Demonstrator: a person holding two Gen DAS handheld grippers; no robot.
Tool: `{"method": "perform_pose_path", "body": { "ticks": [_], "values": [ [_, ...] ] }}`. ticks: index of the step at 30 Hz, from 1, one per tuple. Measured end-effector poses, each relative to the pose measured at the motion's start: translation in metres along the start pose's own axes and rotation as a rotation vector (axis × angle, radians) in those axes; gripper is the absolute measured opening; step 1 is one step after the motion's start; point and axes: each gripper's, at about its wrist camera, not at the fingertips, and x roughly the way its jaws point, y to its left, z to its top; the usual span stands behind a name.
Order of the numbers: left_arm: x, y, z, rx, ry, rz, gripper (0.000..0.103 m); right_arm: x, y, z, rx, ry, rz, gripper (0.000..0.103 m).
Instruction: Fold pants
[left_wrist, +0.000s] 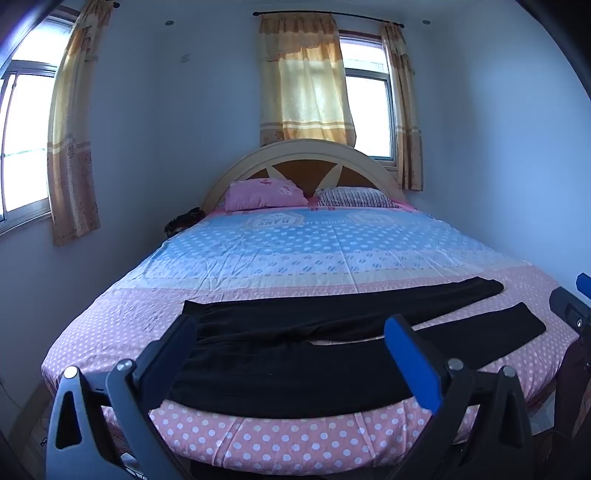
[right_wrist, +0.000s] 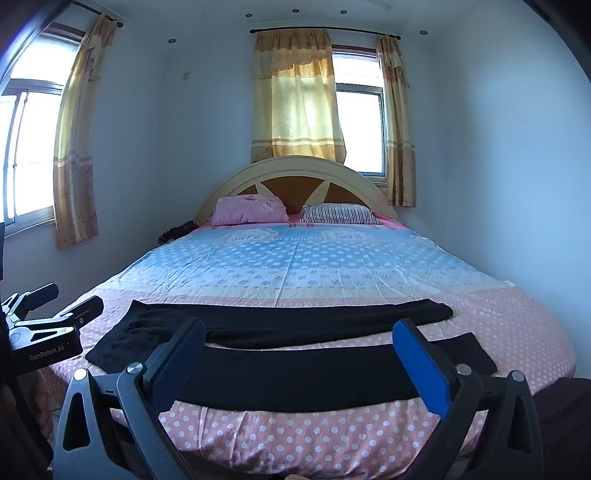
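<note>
**Pants spread flat on the bed, both grippers empty**

Bedroom, pale walls, two curtained windows, and a bed (left_wrist: 295, 254) under a dotted pink and blue sheet fills both views. Two pillows (left_wrist: 264, 194) lie against the arched headboard (left_wrist: 303, 151). Black pants (left_wrist: 295, 365) lie crosswise along the near edge of the bed, waist to the left, legs running right. The two legs are parted in a narrow V, with pink sheet showing between them, and the far leg ends well short of the right edge of the bed.

The left gripper (left_wrist: 295, 354) hangs just off the near edge over the seat of the pants, its fingers released and wide apart, holding nothing. The right gripper (right_wrist: 301, 354) hovers over the near leg, further toward the cuffs, fingers likewise spread and empty. Neither touches the cloth, as far as the views show.

The pants look thin, soft and light, probably a knit: they lie limp, with gathers at the waist. They should drape and sag when lifted, so a single pinch would let the rest trail. Likely the best holds are the near leg's outer edge, one pinch by the waistband and one by the cuff, to carry it over onto the far leg. The soft bed gives under pressure, so a pinch may catch the sheet too.

No containers are in view.
</note>
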Motion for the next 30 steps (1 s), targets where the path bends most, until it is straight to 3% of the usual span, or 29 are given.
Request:
{"method": "perform_pose_path", "body": {
  "ticks": [30],
  "values": [
    [0.001, 0.004, -0.004, -0.011, 0.001, 0.0, 0.103, 0.007, 0.003, -0.004, -0.007, 0.032, 0.016, 0.102]
  ]
}}
